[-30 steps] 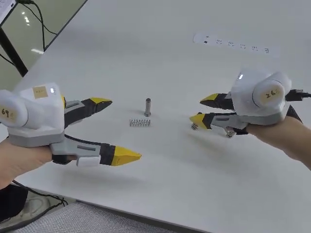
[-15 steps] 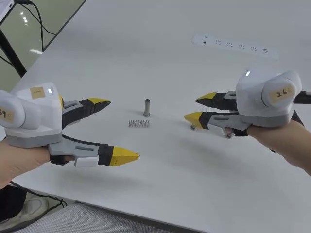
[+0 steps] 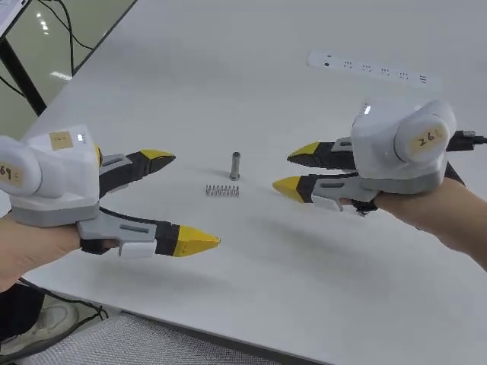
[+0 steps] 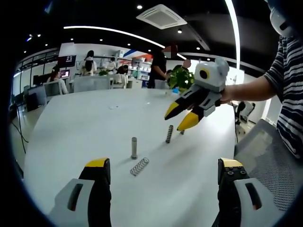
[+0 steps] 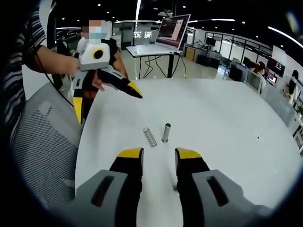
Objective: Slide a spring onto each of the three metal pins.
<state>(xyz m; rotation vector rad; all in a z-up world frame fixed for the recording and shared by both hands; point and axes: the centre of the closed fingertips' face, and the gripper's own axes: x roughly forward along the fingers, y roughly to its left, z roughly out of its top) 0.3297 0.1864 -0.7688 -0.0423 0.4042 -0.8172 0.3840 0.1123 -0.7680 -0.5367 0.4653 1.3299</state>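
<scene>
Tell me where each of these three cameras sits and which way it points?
Head view: on the headset, looking forward and down at the table; left tongs, right tongs and the hands holding them show.
Left gripper view: on the left tongs, looking along its wide-open jaws toward the right tongs; a striped sleeve shows.
Right gripper view: on the right tongs, looking past its own jaws toward the left tongs.
Shared: both gripper views show the bare pin and loose spring, from opposite sides.

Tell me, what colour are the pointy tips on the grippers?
Yellow, on the left gripper and the right gripper alike; the head view shows it best.
</scene>
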